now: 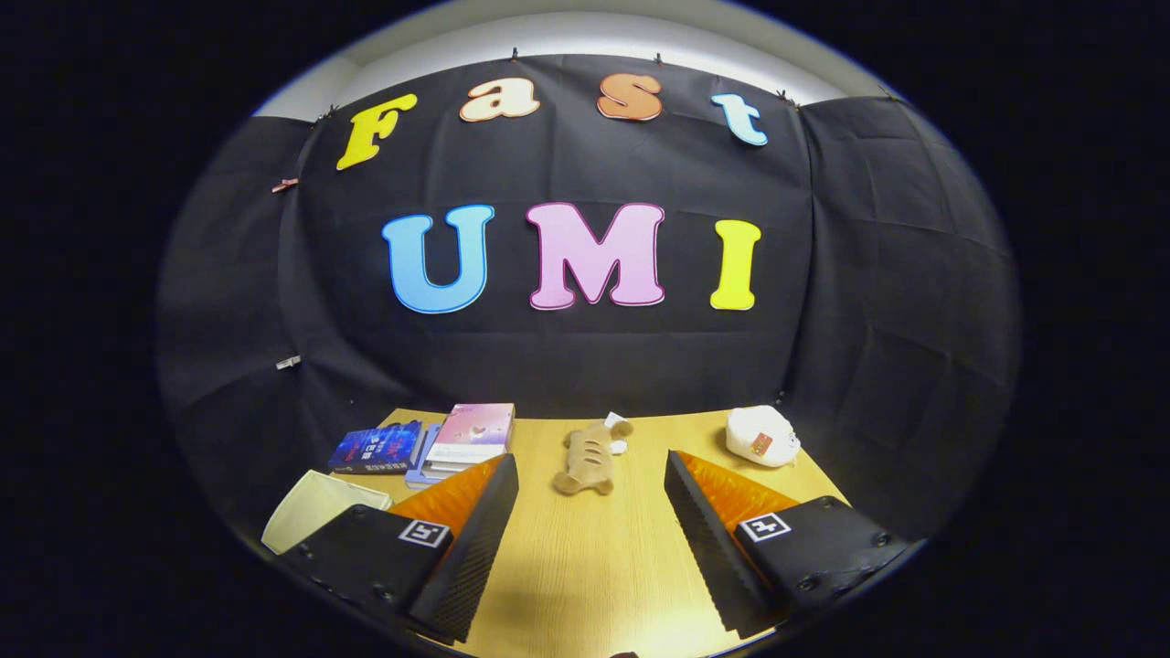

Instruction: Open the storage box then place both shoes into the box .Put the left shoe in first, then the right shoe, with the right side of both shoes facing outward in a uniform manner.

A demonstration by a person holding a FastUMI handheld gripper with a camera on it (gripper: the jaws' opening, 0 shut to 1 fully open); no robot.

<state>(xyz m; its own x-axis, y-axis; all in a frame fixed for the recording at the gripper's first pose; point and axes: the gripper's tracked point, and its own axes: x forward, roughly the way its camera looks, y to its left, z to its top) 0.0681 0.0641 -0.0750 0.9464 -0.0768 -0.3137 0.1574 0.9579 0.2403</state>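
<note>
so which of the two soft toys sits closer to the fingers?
The tan plush toy, just beyond the gap of the open gripper. The white plush toy lies farther back, beside the wall.

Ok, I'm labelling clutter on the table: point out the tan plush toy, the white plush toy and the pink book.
tan plush toy [587,460]: gripper view, its striped body.
white plush toy [757,436]: gripper view, its rounded body.
pink book [476,425]: gripper view, its cover.

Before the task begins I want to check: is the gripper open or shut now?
Open. The gripper has its fingers spread wide apart with only bare wooden table between them; the bread-shaped plush toy lies beyond them, untouched.
</note>
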